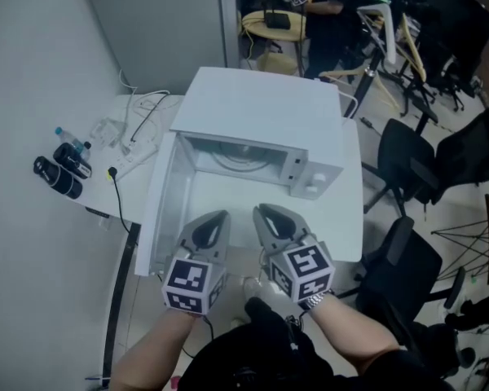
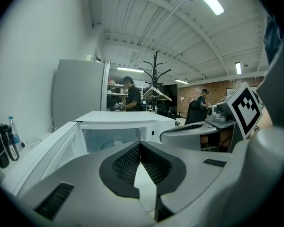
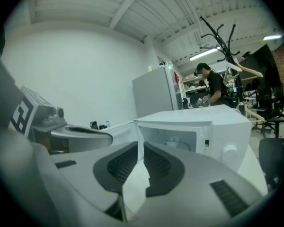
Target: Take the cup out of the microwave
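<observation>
A white microwave (image 1: 261,112) stands on a white table, its door (image 1: 159,210) swung open to the left. Inside I see the turntable (image 1: 240,160). In the right gripper view a small pale shape in the cavity looks like the cup (image 3: 173,141); the head view does not show it. My left gripper (image 1: 220,217) (image 2: 140,144) hovers before the opening with its tips touching and nothing between them. Beside it my right gripper (image 1: 263,212) (image 3: 140,144) points at the cavity, its tips parted by a thin slit and empty.
Dark bottles (image 1: 61,169) and a power strip with cables (image 1: 134,157) lie on the table left of the door. Office chairs (image 1: 407,259) crowd the right side. A grey cabinet (image 1: 163,23) stands behind the microwave, with a person (image 1: 326,6) further back.
</observation>
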Demonstrator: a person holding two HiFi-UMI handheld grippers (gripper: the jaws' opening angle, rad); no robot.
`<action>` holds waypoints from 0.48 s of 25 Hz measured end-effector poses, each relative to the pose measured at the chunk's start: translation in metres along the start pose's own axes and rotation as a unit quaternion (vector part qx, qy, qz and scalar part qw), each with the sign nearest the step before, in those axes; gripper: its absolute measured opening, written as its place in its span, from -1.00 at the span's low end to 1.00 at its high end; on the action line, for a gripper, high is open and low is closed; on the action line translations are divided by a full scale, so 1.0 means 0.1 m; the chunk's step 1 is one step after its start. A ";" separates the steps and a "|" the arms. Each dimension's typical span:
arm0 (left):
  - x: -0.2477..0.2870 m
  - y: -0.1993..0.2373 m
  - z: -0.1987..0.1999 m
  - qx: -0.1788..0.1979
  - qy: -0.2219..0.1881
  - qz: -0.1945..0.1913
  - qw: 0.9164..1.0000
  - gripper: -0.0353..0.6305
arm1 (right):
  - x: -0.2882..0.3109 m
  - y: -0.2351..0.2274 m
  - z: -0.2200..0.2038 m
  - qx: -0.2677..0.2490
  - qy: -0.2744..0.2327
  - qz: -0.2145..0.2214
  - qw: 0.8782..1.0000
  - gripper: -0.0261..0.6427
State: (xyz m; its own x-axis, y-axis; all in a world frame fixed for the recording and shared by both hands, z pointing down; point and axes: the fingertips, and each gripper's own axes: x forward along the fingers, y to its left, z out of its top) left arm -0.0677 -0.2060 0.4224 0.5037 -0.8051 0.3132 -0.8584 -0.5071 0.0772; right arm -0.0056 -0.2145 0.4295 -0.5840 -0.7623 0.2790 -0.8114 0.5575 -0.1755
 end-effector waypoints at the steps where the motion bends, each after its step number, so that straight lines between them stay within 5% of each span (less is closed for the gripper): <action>1: 0.06 0.03 -0.01 -0.001 0.001 0.003 1.000 -0.90 | 0.05 -0.04 -0.01 0.000 0.004 0.001 1.000 -0.74; 12: 0.59 0.32 -0.06 -0.020 0.020 0.031 0.999 -0.90 | 0.61 -0.39 -0.16 0.003 0.034 0.014 0.999 -0.63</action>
State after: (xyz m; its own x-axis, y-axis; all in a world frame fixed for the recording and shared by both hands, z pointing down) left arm -0.0660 -0.2676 0.4488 0.4458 -0.8214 0.3557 -0.8914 -0.4435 0.0932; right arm -0.0091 -0.2778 0.4685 -0.6040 -0.7217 0.3382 -0.7949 0.5760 -0.1904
